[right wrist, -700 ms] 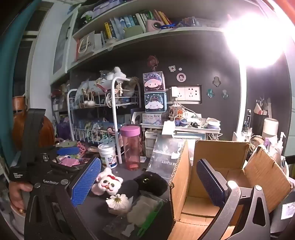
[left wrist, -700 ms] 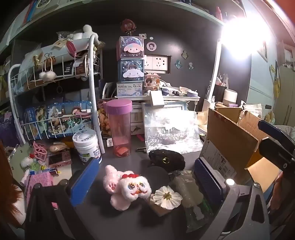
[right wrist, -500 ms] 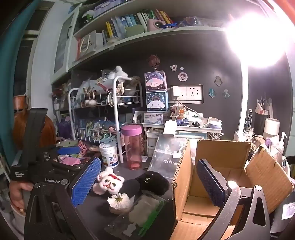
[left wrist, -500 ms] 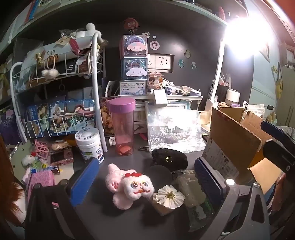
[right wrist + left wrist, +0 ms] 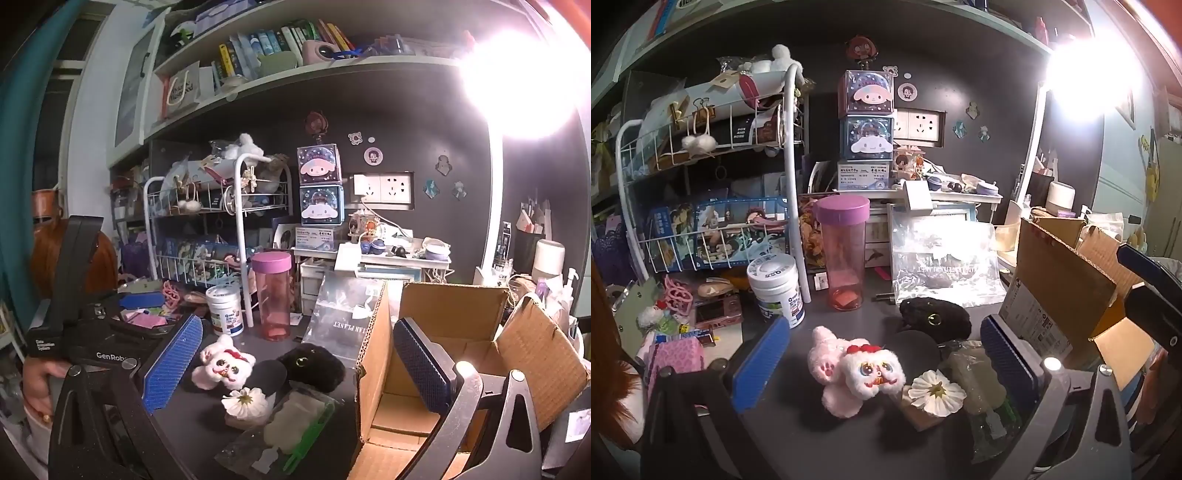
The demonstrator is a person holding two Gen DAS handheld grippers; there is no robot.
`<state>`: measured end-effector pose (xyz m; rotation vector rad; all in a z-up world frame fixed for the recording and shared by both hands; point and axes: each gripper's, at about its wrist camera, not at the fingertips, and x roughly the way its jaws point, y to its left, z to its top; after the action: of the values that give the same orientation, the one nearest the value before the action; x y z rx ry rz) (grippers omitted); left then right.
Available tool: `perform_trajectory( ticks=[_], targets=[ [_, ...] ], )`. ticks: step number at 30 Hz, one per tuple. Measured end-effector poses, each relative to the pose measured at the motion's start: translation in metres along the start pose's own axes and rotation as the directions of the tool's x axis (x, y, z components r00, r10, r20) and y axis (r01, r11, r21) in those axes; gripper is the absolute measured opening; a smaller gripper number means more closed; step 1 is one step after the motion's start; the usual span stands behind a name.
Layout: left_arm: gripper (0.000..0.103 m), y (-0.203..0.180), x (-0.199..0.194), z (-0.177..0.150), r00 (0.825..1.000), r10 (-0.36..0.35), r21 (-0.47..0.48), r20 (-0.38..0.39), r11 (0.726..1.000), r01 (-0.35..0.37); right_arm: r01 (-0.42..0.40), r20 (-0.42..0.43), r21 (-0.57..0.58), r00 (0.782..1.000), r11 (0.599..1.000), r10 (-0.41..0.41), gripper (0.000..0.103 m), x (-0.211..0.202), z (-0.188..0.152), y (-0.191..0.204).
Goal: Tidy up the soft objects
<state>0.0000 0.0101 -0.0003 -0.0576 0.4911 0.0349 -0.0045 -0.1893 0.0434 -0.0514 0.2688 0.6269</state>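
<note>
A pink plush toy (image 5: 855, 369) lies on the dark desk, with a black plush (image 5: 934, 319) behind it and a white fabric flower (image 5: 937, 392) to its right. My left gripper (image 5: 886, 373) is open and empty, its blue pads on either side of the pink plush, a little short of it. My right gripper (image 5: 299, 373) is open and empty, higher up; the pink plush (image 5: 225, 365), black plush (image 5: 314, 363) and flower (image 5: 245, 402) lie between its pads. An open cardboard box (image 5: 443, 362) stands to the right.
A pink tumbler (image 5: 844, 254), a white jar (image 5: 775, 288) and a wire rack (image 5: 713, 206) stand behind the toys. A clear plastic bag (image 5: 942, 258) leans at the back. A packet with a green piece (image 5: 291, 432) lies by the flower. The left gripper's body (image 5: 88, 343) shows in the right wrist view.
Both views have shifted slightly; the left gripper has eased a little toward the pink plush. Nothing was taken hold of and both grippers stay open.
</note>
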Motion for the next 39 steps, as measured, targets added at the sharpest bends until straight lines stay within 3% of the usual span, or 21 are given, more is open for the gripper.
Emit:
perform_trajectory(
  ticks=[39],
  targets=[
    [0.103,-0.002,0.0,-0.004,1.0,-0.01,-0.007,-0.004,1.0,0.01,-0.004,-0.018,0.018,1.0,1.0,0.004,0.103,-0.002,-0.011,-0.001]
  ],
)
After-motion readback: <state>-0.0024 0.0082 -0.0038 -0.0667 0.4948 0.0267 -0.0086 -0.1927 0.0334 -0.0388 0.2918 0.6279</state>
